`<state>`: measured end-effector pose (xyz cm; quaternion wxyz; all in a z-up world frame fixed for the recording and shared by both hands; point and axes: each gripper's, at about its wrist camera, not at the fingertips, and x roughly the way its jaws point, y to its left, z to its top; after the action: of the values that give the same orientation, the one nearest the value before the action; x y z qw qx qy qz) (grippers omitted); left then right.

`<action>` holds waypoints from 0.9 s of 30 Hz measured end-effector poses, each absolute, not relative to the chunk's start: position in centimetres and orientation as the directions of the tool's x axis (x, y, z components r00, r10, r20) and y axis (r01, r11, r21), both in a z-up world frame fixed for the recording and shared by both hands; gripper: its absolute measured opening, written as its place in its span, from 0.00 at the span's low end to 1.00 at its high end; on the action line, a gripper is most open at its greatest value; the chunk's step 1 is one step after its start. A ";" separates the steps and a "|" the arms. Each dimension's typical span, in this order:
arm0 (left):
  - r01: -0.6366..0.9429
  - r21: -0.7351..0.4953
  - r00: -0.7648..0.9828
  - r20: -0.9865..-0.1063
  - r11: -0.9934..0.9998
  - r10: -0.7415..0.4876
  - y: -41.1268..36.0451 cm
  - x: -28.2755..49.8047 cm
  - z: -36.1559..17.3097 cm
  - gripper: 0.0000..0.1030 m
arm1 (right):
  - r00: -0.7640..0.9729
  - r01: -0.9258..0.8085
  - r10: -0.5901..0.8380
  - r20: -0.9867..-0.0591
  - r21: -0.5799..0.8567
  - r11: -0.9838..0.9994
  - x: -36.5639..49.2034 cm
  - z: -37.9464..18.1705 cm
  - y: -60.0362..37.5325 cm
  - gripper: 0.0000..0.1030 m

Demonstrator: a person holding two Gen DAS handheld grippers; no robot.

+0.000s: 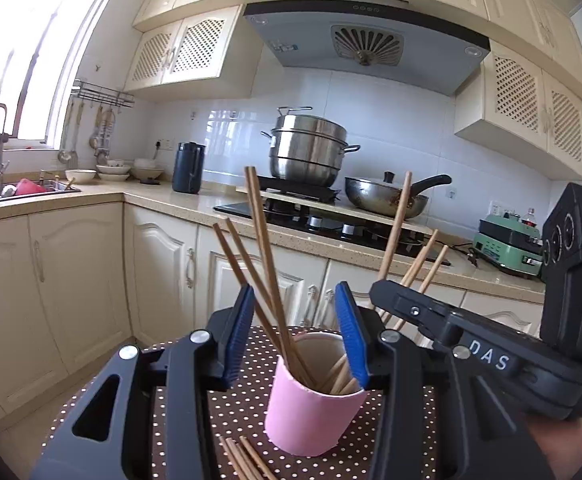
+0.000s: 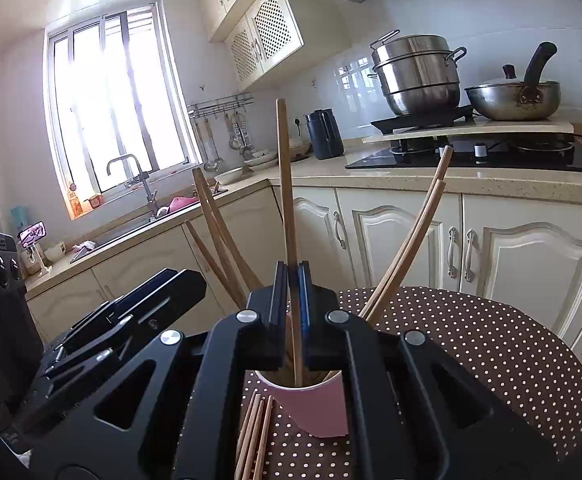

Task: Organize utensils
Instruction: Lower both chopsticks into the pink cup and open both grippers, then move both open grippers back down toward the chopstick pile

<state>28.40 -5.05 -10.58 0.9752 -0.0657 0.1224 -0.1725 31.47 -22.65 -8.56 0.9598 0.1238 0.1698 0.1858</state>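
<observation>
- Two black claws with blue pads work over a round desk (image 2: pixel 491 344) covered in a brown cloth with white polka dots, in a cream-cabinet kitchen.
- The left claw (image 1: pixel 297 336) stands partly spread, its pads at either side of the rim of a pink cylindrical cup (image 1: pixel 311 412); the pads press on nothing, and wooden chopsticks (image 1: pixel 265 256) rise between them without being gripped.
- The right claw (image 2: pixel 293 312) is closed tight on a single upright wooden chopstick (image 2: pixel 285 184), whose lower end reaches down into the cup, seen in the right wrist view just below the claw at 6 o'clock.
- The cup stands upright on the desk and holds several chopsticks that fan out: a group leaning toward 11 o'clock and a pair leaning toward 1 o'clock in both views.
- More loose wooden chopsticks (image 2: pixel 253 440) lie flat on the dotted cloth just beside the cup's base, at 7 o'clock of it in both views.
- In the left wrist view the right claw's body enters from 3 o'clock, above and behind the cup.
- Behind, on the kitchen counter, a stacked stainless-steel steamer pot (image 1: pixel 309 152) and a metal wok with a black handle (image 1: pixel 387 196) sit on the black gas hob (image 1: pixel 331 228); a dark blue kettle (image 1: pixel 187 168) stands at 9 o'clock of the steamer.
</observation>
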 end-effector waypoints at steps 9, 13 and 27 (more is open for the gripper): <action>0.283 -0.186 0.920 -0.223 0.941 -0.321 -3.5 27.1 -8.8 0.53 | 0.876 -0.314 0.397 -0.273 0.302 0.900 30.1 -6.6 -22.1 0.22; 0.278 -0.186 0.925 -0.212 0.942 -0.315 -2.8 25.9 -7.8 0.57 | 0.886 -0.312 0.391 -0.251 0.302 0.901 28.9 -5.9 -22.0 0.46; 0.245 -0.190 0.930 -0.232 0.951 -0.286 -0.5 21.8 -5.8 0.61 | 0.889 -0.316 0.389 -0.241 0.290 0.903 25.2 -3.4 -21.5 0.51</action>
<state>21.80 -0.49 -5.78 0.9791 -0.0789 0.1296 -0.1354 25.24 -21.49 -3.45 0.9642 0.1226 0.1482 0.1828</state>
